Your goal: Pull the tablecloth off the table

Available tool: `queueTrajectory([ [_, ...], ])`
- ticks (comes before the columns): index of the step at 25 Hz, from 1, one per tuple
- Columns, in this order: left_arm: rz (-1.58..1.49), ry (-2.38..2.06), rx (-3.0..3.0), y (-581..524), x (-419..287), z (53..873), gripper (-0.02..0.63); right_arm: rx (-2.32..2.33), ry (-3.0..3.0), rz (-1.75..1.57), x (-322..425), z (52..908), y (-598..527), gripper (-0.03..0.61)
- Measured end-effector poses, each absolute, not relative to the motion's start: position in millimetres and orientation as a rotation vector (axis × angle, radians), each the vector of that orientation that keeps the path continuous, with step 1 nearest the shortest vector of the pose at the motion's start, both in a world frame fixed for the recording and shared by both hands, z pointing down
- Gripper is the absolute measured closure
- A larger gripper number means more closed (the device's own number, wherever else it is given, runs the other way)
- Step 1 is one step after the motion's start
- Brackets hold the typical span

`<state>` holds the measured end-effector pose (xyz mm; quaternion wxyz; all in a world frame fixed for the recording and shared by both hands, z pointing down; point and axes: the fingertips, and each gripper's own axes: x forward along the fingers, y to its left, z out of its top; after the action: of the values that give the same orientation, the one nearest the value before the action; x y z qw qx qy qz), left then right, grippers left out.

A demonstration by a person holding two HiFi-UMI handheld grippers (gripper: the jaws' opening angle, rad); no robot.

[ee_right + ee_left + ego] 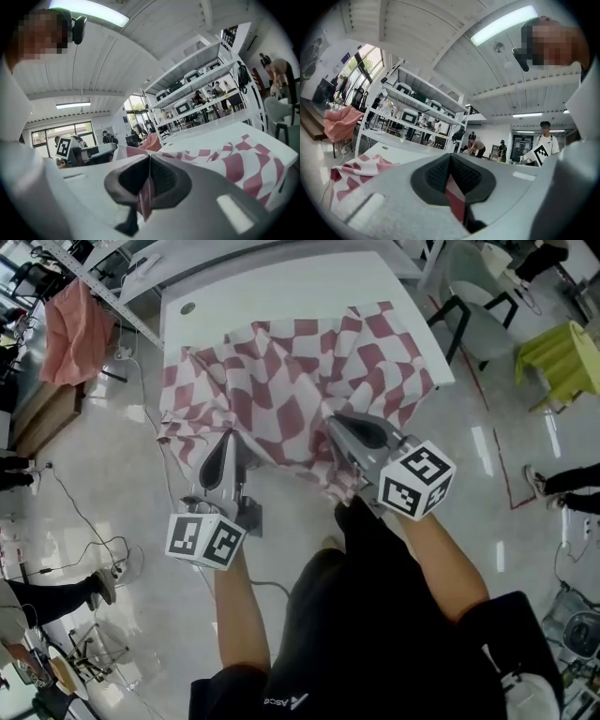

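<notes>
- A white table [281, 287] stands on a glossy floor, its near half under a bunched red-and-white checked tablecloth [300, 381].
- Both bare forearms reach toward the table's near edge, with the left gripper [229, 439] and the right gripper [332, 423] side by side.
- The cloth covers that edge, and the gripper bodies hide the pinched hem in the head view.
- Each gripper's jaws are clamped together on a fold of the cloth at the near edge.

Soft matt cloth tablecloth [291, 381] on a smooth table [281, 287]
The floor [487, 418] is glossy and reflective; the left tongs [228, 439] and right tongs [330, 420] are matt grey plastic, their pads [436, 176] black and rough-textured.
</notes>
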<state>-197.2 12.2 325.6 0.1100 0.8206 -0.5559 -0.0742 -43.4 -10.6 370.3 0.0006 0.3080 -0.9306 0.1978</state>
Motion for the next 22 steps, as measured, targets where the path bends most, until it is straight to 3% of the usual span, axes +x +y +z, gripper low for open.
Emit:
queueTrajectory([
  [8, -0.361, -1.57, 2.485, 113, -168, 277, 0.606, 0.98, -3.018, 0.647, -22, 320, 93, 0.572],
  [15, -0.481, -1.554, 2.475, 185, -101, 244, 0.606, 0.913, -3.15, 0.648, 52, 272, 165, 0.572],
  [22, -0.591, -1.568, 2.4, 227, -71, 216, 0.606, 0.816, -3.229, 0.649, 77, 228, 194, 0.572],
])
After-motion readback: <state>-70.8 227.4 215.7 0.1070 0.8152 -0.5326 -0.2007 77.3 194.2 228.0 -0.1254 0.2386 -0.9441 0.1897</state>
